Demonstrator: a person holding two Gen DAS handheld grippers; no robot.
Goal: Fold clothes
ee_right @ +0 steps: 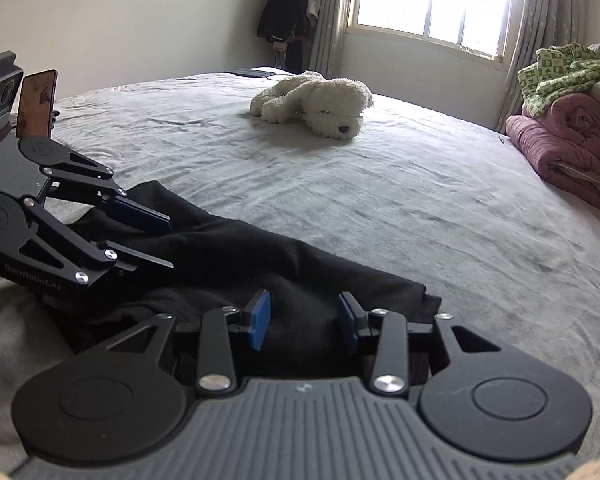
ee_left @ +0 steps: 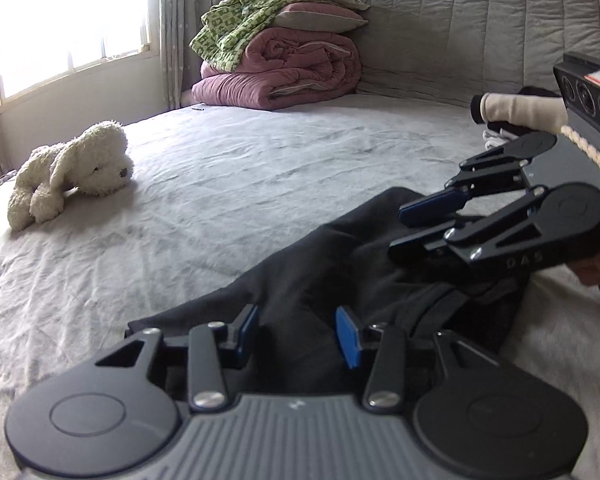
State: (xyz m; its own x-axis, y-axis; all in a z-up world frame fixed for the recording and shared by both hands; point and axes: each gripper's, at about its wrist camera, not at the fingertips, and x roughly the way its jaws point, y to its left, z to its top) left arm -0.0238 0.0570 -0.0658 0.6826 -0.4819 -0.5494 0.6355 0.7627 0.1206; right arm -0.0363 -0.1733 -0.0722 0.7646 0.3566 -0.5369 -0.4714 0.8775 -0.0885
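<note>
Left wrist: both hand-held grippers [ee_left: 296, 334] [ee_right: 304, 318] agape over black garment [ee_left: 300, 264]

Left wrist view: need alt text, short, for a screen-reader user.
Both grippers, jaws open, hang over a dark garment crumpled on a grey bed: the left gripper in the foreground, the right gripper entering from the right. A white plush dog lies left; folded quilts are stacked at the headboard.

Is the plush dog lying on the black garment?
No, the plush dog lies on the bare grey sheet, well apart from the black garment.
</note>
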